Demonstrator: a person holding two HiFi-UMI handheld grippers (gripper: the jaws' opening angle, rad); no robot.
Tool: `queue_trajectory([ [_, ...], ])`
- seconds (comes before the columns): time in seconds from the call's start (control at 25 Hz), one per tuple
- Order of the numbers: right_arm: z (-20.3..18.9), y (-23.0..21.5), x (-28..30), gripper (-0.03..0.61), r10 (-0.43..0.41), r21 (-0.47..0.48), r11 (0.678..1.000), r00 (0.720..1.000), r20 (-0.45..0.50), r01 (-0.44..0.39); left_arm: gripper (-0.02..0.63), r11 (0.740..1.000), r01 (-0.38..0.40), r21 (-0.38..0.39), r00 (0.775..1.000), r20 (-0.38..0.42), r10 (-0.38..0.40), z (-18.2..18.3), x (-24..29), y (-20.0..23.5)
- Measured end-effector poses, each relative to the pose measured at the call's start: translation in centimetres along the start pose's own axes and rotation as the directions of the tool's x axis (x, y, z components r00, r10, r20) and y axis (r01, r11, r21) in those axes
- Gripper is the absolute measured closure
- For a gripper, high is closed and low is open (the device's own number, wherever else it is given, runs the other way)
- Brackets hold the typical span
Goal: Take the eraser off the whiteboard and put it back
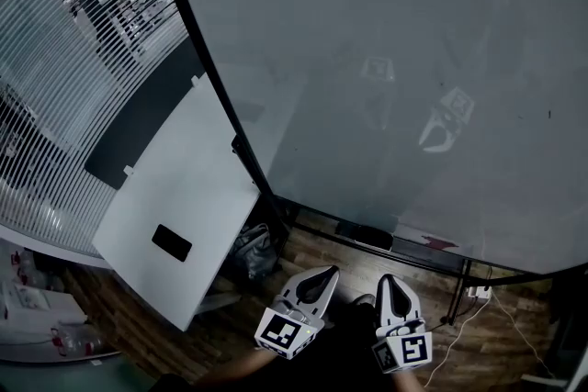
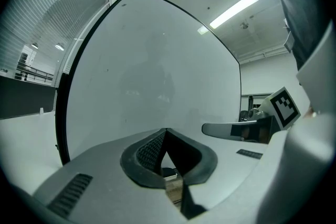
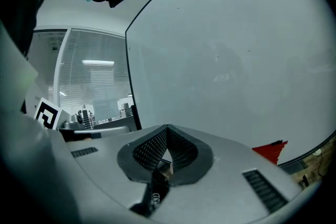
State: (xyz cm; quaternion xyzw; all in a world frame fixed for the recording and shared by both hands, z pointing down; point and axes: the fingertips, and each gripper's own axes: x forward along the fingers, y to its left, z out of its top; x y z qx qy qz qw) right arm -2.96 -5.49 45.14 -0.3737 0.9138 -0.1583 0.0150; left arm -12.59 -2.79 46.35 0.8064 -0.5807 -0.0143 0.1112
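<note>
- We find the left gripper nearest the camera, held low before the board. Its own view shows the jaws pressed together at the tips, with nothing between the pads.
- The right gripper is just beside it, on the right. Its jaws are likewise pressed together and carry nothing.
- Both grippers point towards the board and touch neither it nor its ledge.
- Below them we see a wooden floor. A dark bag lies on it to the left. A white cable trails across it to the right.
- The eraser, a dark block, lies on the ledge along the lower edge of the whiteboard. It is ahead of both grippers and apart from them.
- A red-and-white item rests on the same ledge, just right of the eraser. It shows as a red corner in the right gripper view.
- A white panel leans left of the board. It bears a small black rectangle.
- The whiteboard surface is nearly bare, and we can make out faint reflections of the grippers on it.
- Farthest off, at the left, is a glass wall with blinds.
</note>
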Motion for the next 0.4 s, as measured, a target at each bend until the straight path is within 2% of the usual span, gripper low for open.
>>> queue_trajectory([
  [0.4,0.33,0.51,0.58,0.565,0.001,0.017,1.0,1.0,-0.013,-0.001,0.614,1.0,-0.016,-0.026,1.0,-0.005,0.016,0.18,-0.11,0.44],
])
